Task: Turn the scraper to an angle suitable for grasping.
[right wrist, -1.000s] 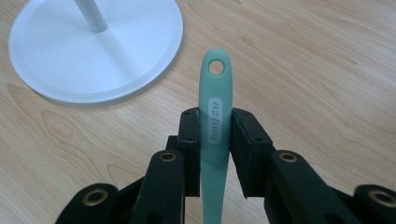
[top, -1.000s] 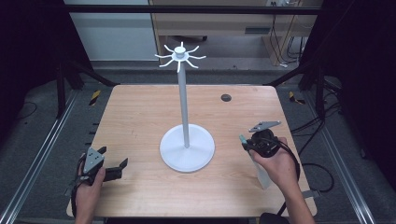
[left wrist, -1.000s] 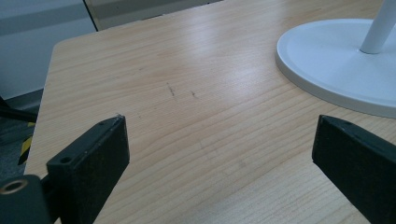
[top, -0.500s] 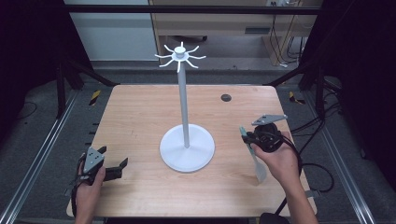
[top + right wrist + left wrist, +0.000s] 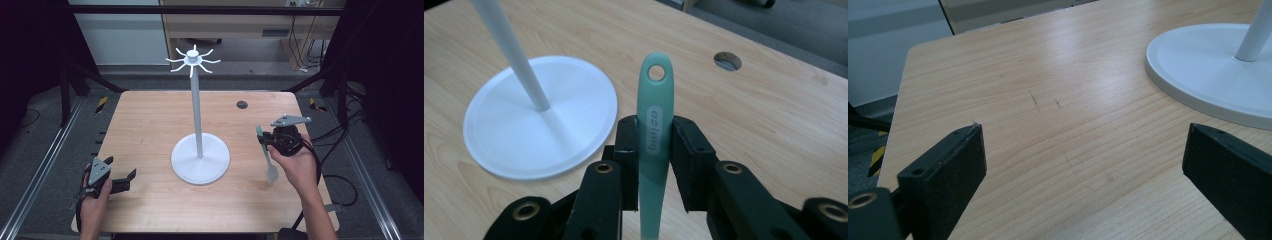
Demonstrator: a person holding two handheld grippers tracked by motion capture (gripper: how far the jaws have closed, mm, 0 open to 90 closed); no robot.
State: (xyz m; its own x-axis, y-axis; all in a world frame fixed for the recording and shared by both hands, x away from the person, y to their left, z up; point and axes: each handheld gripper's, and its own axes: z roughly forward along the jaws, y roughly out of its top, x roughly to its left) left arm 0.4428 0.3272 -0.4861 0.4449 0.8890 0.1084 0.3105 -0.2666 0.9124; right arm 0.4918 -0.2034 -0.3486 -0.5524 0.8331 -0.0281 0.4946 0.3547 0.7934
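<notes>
A white stand [image 5: 196, 112] with a round base [image 5: 200, 159] and hooks at its top [image 5: 192, 60] rises from the middle of the wooden table [image 5: 150, 120]. My right gripper [image 5: 265, 139] is shut on a teal spatula [image 5: 265, 152], lifted right of the base. In the right gripper view the spatula's handle [image 5: 655, 115], with a hanging hole at its end, sticks up between the jaws, and the base [image 5: 539, 117] lies to the left. My left gripper [image 5: 124, 181] rests open at the table's front left corner; its jaws stand wide apart with bare wood [image 5: 1073, 145] between them.
A small dark hole [image 5: 242, 104] sits in the tabletop at the back right. Metal frame rails [image 5: 45, 165] run along both sides of the table, and cables [image 5: 345, 180] lie on the floor to the right.
My right gripper has lifted and moved away from the front edge with the spatula, whose blade now hangs down toward the table. The left gripper has stayed put.
</notes>
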